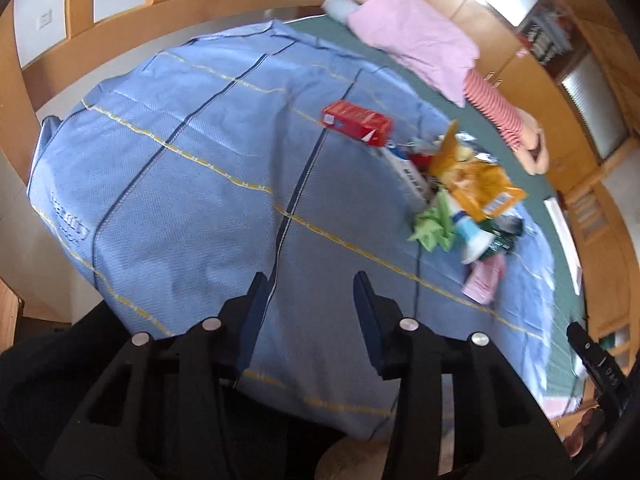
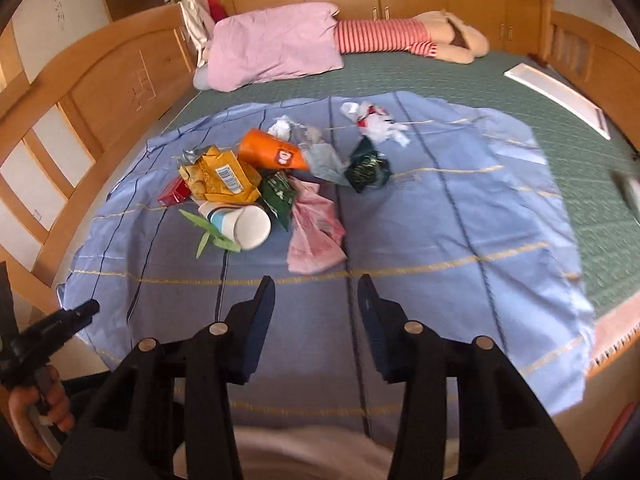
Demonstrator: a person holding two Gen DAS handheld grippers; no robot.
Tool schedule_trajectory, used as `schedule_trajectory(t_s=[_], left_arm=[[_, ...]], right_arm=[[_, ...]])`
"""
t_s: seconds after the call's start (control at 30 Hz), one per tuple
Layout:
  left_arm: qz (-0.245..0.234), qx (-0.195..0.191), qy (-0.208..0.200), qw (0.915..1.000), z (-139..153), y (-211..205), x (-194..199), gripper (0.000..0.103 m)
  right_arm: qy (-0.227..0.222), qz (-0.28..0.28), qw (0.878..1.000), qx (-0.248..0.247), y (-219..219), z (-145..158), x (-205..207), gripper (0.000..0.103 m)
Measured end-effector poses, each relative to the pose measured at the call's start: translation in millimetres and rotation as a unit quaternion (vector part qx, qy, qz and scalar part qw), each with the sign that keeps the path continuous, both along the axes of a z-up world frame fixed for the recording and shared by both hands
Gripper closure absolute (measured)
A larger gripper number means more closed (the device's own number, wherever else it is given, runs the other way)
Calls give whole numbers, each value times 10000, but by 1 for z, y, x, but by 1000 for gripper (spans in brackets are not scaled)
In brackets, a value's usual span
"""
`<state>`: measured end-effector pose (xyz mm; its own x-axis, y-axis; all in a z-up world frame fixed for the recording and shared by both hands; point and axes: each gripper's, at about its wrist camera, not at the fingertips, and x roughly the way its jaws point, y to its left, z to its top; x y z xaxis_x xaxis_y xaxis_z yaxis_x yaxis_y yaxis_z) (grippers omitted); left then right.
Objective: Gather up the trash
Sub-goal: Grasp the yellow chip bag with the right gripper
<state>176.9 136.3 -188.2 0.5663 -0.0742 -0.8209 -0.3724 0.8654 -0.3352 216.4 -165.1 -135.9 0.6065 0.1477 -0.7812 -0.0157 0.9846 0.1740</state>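
Observation:
A heap of trash lies on a blue striped cloth (image 2: 440, 240) spread over a green mat. It holds a yellow snack bag (image 2: 224, 176), an orange cup (image 2: 272, 154), a white paper cup (image 2: 246, 226), a pink plastic bag (image 2: 316, 236), dark green wrappers (image 2: 366, 166) and crumpled white paper (image 2: 376, 122). In the left wrist view a red box (image 1: 356, 122) lies apart from the heap (image 1: 468, 188). My left gripper (image 1: 312, 288) is open and empty above the cloth (image 1: 180, 160). My right gripper (image 2: 316, 292) is open and empty, just short of the pink bag.
A pink pillow (image 2: 276, 46) and a striped plush toy (image 2: 412, 38) lie at the far side of the green mat (image 2: 480, 84). Wooden cabinets (image 2: 100, 92) surround the mat. A white flat panel (image 2: 560, 96) lies at the right. The left gripper also shows in the right wrist view (image 2: 52, 328).

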Motion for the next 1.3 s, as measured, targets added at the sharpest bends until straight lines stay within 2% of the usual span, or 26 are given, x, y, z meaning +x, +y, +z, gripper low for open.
schedule_trajectory(t_s=[0.03,0.1,0.17,0.2,0.23,0.3,0.4,0.43,0.47,0.5,0.53,0.57,0.7,0.8,0.9,0.93,1.0,1.07,1.13,1.17,1.3], left_arm=[[16,-60,38,10000,-8,-5,9,36],[-41,-62,-122,9999,-19,-14,20,32],[-185,189,-387,9989,-26,-26,24,23],[-211,417,-319,9984,-31,-30,26,21],[-183,446,-172,9987,-33,-31,27,21],[-124,210,-280,9993,-32,-26,28,17],[236,434,-338,9982,-30,-15,27,14],[329,364,-282,9984,-32,-10,28,14],[394,252,-221,9987,-34,-6,28,14],[441,172,-163,9987,-37,-2,29,14],[493,124,-96,9987,-40,0,30,14],[549,113,-60,9984,-42,3,28,14],[932,110,-81,9956,-40,14,21,14],[1333,-50,-204,9909,-39,27,10,14],[1862,-208,-392,9815,-36,43,-2,14],[2110,-270,-488,9759,-34,49,-8,13],[2294,-360,-514,9713,-35,55,-13,10],[2215,-405,-428,9734,-37,55,-9,10],[2034,-364,-344,9778,-39,51,-4,9],[1989,-345,-327,9789,-39,50,-3,8],[1840,-366,-217,9820,-43,45,3,7]], right_arm=[[4,-65,9999,-85,5,-5,15,58],[-14,-77,10000,8,13,-8,41,55],[-63,35,9999,130,28,-7,73,29],[-154,134,9998,86,37,-5,88,23],[-262,252,9993,16,44,-4,99,17],[-430,527,9971,-328,66,-5,123,16],[-266,1046,9881,-1095,102,-24,157,16],[-202,1193,9855,-1192,108,-30,161,28],[-170,1309,9826,-1304,114,-35,163,54],[-128,1412,9797,-1419,119,-38,162,69],[-68,1524,9780,-1420,123,-41,160,80],[-86,1667,9786,-1203,124,-39,156,90],[-338,1865,9804,-539,128,-19,132,94],[-357,2204,9741,355,134,-4,114,94],[-23,2610,9634,608,154,-9,102,94],[236,2739,9584,767,161,-17,100,94],[832,2970,9446,1123,169,-42,101,89],[1216,3087,9353,1226,171,-57,100,60],[1219,3119,9303,1500,162,-56,94,41],[1102,3050,9315,1649,153,-51,95,35],[604,2298,9491,2068,104,-31,104,35]])
